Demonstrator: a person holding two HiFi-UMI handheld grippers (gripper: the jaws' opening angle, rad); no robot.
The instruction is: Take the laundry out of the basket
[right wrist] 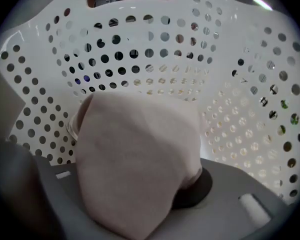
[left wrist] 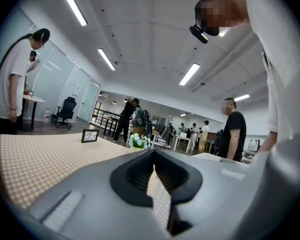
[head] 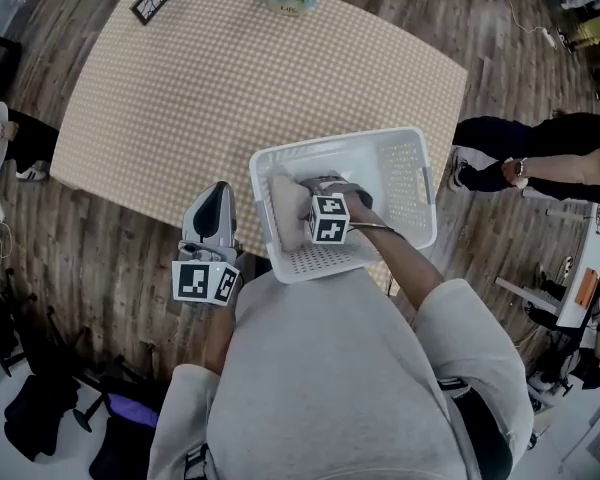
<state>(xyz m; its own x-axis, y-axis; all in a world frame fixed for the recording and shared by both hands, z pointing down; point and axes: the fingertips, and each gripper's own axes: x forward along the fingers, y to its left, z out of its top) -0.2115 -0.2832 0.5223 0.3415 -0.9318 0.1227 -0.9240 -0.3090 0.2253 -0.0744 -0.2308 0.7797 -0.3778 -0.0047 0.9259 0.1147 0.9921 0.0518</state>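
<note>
Left tongs (head: 218, 192) by checkered table (head: 180, 88), wood-plank floor (head: 80, 258)

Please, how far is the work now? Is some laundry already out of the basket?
Done: nothing yet; no laundry lies on the table. In hand: the right gripper reaches into the white basket and is closed on the pale pink cloth, which is still inside. The left gripper hangs empty beside the basket. Left: lift the cloth out; whether more lies under it cannot be seen.
</note>
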